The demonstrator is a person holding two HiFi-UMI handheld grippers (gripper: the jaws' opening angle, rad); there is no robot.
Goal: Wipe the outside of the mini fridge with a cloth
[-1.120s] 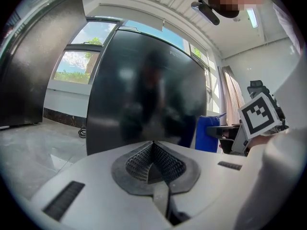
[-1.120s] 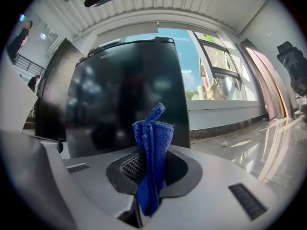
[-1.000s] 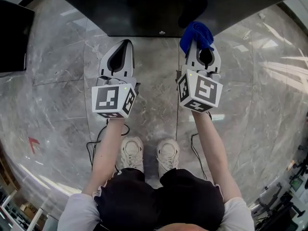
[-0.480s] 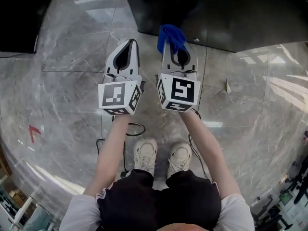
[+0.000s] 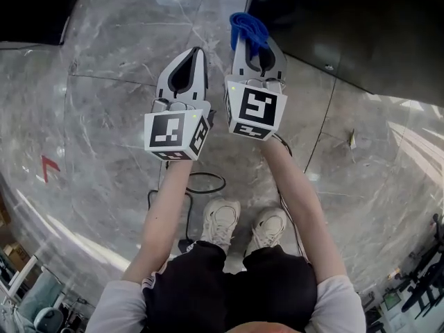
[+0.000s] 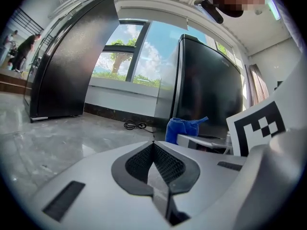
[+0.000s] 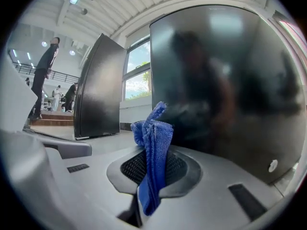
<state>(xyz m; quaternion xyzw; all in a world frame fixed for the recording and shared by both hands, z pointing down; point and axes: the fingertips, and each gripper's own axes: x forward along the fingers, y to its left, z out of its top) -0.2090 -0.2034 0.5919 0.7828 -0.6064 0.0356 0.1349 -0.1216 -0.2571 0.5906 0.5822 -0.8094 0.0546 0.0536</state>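
A black mini fridge (image 5: 347,26) stands at the upper right of the head view; its glossy side (image 7: 220,75) fills the right gripper view close ahead. My right gripper (image 5: 251,41) is shut on a folded blue cloth (image 5: 248,28), which sticks up between the jaws (image 7: 153,143) and lies just short of the fridge's left corner. My left gripper (image 5: 192,55) is shut with nothing in it, side by side with the right one over the marble floor. From the left gripper view the cloth (image 6: 184,128) shows to the right, with the fridge (image 6: 206,90) behind it.
A second black appliance (image 6: 72,66) stands to the left, also at the head view's top left (image 5: 35,9). A black cable (image 5: 198,186) loops on the marble floor by the person's white shoes (image 5: 222,220). A coiled cord (image 6: 136,125) lies by the window wall.
Both grippers have swung to the fridge's left corner; the fridge now sits at the upper right instead of straight ahead. The cloth stays clamped in the right gripper.
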